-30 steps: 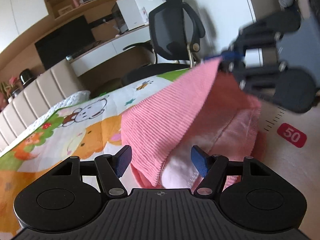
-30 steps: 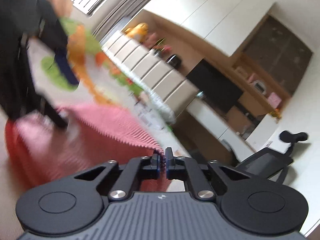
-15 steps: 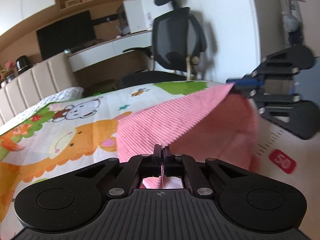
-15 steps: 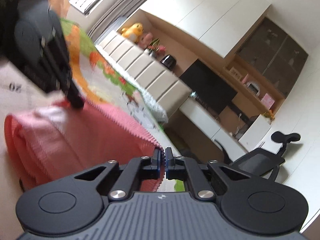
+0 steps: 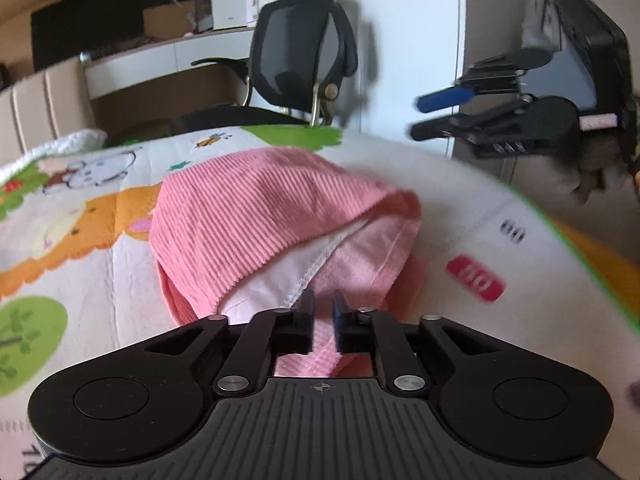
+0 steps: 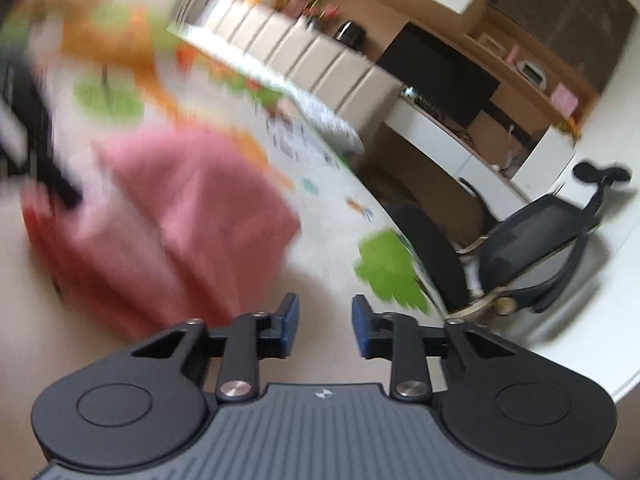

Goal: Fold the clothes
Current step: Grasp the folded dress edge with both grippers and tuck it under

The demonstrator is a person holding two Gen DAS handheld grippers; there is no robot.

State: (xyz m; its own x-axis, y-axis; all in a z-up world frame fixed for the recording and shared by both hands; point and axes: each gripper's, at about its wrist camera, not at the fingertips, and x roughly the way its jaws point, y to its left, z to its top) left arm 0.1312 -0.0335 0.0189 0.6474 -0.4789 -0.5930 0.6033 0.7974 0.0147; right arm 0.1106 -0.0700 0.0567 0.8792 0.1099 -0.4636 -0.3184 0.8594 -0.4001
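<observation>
A pink ribbed garment (image 5: 256, 208) lies folded in a heap on the cartoon play mat (image 5: 80, 240), its pale inner lining showing at the near edge. My left gripper (image 5: 322, 308) is just above its near edge, jaws slightly apart with nothing between them. My right gripper (image 6: 324, 326) is open and empty, lifted off the mat to the right of the garment (image 6: 172, 216), which is blurred in the right wrist view. The right gripper also shows in the left wrist view (image 5: 440, 116), raised at the upper right.
A black office chair (image 5: 300, 60) stands beyond the mat's far edge by a white desk (image 5: 168, 60). A beige padded headboard (image 6: 312, 64) runs along the back. A red "50" label (image 5: 476, 278) marks the mat to the right of the garment.
Both grippers have let go of the pink garment, and its top flap has dropped flat onto the heap. The right gripper opened and pulled away to the right and up.
</observation>
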